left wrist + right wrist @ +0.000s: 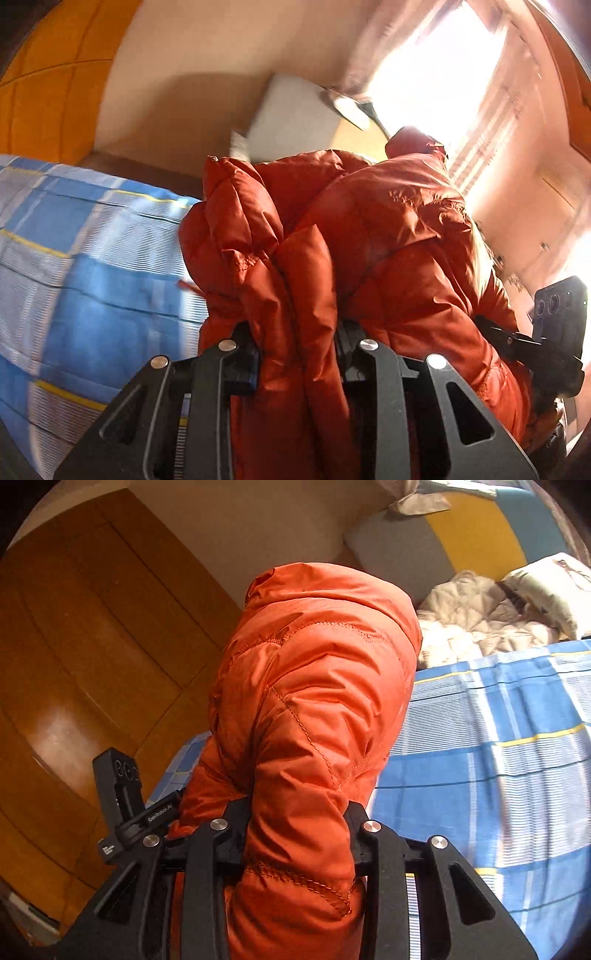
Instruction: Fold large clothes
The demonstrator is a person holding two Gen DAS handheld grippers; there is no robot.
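Clamped on bunched folds of the puffy orange quilted jacket [369, 229], left gripper [295, 350] and right gripper [299, 830] hold it aloft; lower evenly toward the blue plaid bedsheet [498, 738] at three o'clock.

Hard daylight floods through a blown-out window [439, 77] in the left wrist view, washing nearby walls pink and silhouetting the orange puffer jacket [369, 229]. The blue plaid bedsheet [92, 266] smears with motion blur. In the right wrist view, softer light glosses a wooden wardrobe door [74, 686]. Fisheye bending and dark vignettes ring both frames.
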